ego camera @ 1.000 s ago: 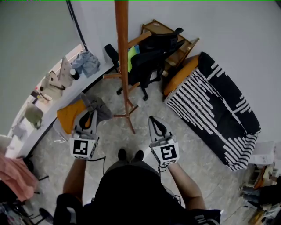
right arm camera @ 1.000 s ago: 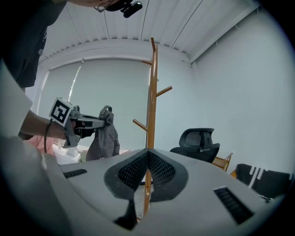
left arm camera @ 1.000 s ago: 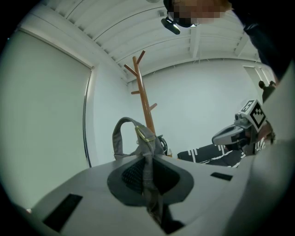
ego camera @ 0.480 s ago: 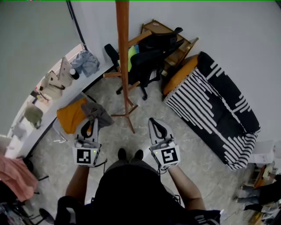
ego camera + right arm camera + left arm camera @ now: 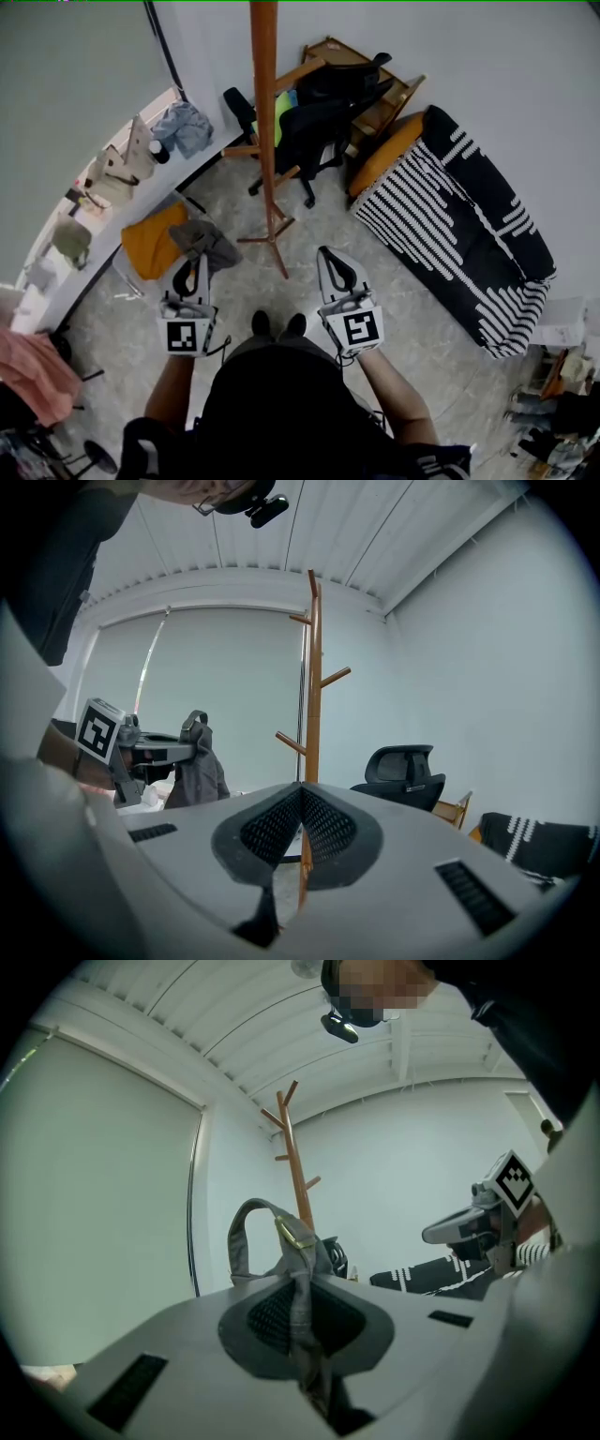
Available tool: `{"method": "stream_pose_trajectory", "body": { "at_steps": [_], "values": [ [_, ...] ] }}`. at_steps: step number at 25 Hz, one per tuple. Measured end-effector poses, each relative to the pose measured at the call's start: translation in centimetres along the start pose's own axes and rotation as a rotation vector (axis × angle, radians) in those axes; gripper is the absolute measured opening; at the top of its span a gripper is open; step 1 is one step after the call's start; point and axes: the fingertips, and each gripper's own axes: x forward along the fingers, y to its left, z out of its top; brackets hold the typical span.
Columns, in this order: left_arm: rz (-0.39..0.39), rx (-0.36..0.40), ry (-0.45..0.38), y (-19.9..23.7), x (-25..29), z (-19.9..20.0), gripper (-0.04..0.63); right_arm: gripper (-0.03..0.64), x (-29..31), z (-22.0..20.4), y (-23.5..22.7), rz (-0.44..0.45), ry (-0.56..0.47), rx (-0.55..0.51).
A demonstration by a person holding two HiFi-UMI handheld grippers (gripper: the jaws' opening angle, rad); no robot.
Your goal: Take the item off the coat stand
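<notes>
Left of the coat stand, our left gripper clamps the grey bag by its strap, now drawn nearer us and clear of the stand; removal looks essentially complete. Our right gripper is clenched on nothing.

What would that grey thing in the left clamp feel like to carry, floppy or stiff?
Probably floppy: the grey cloth item hangs in limp folds from the shut left gripper. Likely light, since one thin pinch holds it. Its strap loop may swing and snag.
</notes>
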Motion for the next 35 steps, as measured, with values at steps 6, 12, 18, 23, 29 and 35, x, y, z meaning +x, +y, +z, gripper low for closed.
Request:
{"method": "stream_pose_trajectory", "body": {
  "at_steps": [6, 12, 18, 23, 29, 35],
  "values": [
    [0.023, -0.020, 0.001, -0.2, -0.6, -0.4, 0.034, 0.020, -0.1, -0.3, 0.1, 0.009, 0.001, -0.006],
    [0.038, -0.023, 0.009, 0.1, -1.4, -1.0, 0.034, 0.020, 0.1, -0.7, 0.7, 0.013, 0.008, -0.021],
    [0.070, -0.024, 0.010, 0.4, -2.1, -2.3, 0.034, 0.020, 0.2, -1.2, 0.3, 0.010, 0.002, -0.022],
    [0.106, -0.008, 0.031, 1.5, -2.6, -3.5, 0.034, 0.020, 0.1, -1.9, -0.1, -0.004, -0.001, -0.010],
    [0.142, -0.004, 0.033, 2.2, -3.0, -4.0, 0.034, 0.020, 0.2, -2.9, -0.5, -0.017, 0.022, -0.011],
    [0.162, 0.002, 0.038, 2.5, -3.5, -4.7, 0.034, 0.020, 0.3, -3.4, -0.8, -0.038, 0.033, -0.002]
  ]
}}
